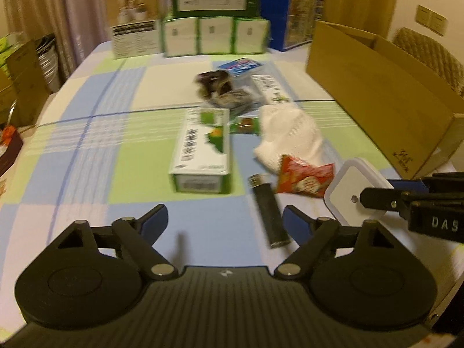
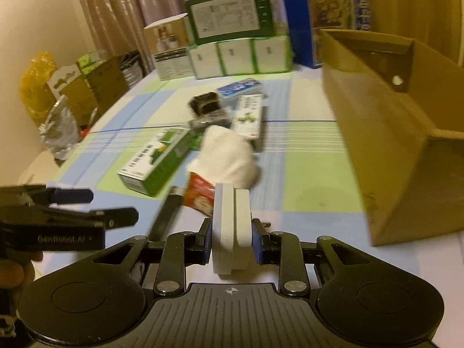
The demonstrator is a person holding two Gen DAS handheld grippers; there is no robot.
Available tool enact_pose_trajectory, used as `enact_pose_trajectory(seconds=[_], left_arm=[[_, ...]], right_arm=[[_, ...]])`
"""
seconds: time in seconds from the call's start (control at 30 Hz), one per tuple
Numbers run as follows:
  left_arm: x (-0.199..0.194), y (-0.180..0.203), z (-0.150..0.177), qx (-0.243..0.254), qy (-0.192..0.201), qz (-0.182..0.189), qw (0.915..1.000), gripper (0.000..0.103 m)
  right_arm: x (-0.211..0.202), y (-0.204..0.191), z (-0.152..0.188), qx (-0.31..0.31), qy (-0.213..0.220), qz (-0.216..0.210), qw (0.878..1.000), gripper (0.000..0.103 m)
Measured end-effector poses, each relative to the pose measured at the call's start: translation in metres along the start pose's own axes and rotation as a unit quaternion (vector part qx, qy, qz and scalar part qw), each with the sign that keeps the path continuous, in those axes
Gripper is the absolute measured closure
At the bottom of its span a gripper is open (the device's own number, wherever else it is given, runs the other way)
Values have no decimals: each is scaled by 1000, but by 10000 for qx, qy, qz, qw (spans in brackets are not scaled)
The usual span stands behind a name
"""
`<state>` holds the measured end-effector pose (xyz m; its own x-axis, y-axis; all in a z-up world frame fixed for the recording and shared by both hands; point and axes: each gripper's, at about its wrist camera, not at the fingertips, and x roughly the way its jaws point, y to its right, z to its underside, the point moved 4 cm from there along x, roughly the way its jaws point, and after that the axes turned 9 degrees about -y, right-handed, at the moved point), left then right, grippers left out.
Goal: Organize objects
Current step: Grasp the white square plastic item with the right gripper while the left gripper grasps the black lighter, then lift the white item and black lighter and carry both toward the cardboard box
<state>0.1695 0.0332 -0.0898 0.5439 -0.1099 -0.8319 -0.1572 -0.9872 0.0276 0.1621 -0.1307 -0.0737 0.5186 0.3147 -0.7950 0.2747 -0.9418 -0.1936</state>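
My right gripper (image 2: 232, 243) is shut on a white square lidded container (image 2: 232, 226), held edge-on just above the tablecloth. The left wrist view shows that container (image 1: 352, 185) flat-faced at the right, clamped by the right gripper (image 1: 385, 191). My left gripper (image 1: 224, 223) is open and holds nothing, low over the near table, and it also shows at the left of the right wrist view (image 2: 104, 206). A black cylinder (image 1: 268, 208) lies beside its right finger. Beyond lie a red snack packet (image 1: 304, 178), a white cloth (image 1: 290, 136) and a green-and-white carton (image 1: 203, 150).
An open cardboard box (image 2: 391, 145) stands on the table's right side, close to the held container. More small packets (image 1: 223, 90) lie mid-table. Stacked green-and-white boxes (image 1: 214, 37) and a blue box (image 1: 293, 14) line the far edge. Cartons and bags (image 2: 87, 87) stand on the floor to the left.
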Motion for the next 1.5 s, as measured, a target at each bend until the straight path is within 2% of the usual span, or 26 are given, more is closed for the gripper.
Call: enact_pose_trajectory(seconds=[0.13,0.23,0.3,0.47,0.63,0.8,1.13,1.2,1.3,1.5], left_arm=[[14,21,-6,221,-22,112,9997,35],[22,30,-6,335,-99,188,9992,47],[29,31,-4,369,-177,176,9990,61],[39,33,-1,447,-280,129,9985,78],[40,33,-2,421,-242,79,9988,78],[41,34,-3,467,-191,41,9987,80],[41,36,-2,505,-171,11,9986,84],[41,36,-2,496,-169,11,9986,85],[40,35,-2,458,-174,20,9988,85],[34,31,4,443,-212,-24,9988,85]], right_arm=[[-6,9,5,-89,152,192,9997,78],[-7,15,5,-115,230,265,9993,78],[-7,18,5,-92,233,237,9994,78],[-7,18,5,-123,276,228,9993,78],[-4,17,5,-157,260,185,9994,77],[0,16,4,-180,233,186,9994,68],[6,17,4,-66,143,189,9997,68],[5,18,3,22,144,157,9998,74],[4,18,2,114,101,172,9997,74],[-6,10,4,-135,257,347,9990,74]])
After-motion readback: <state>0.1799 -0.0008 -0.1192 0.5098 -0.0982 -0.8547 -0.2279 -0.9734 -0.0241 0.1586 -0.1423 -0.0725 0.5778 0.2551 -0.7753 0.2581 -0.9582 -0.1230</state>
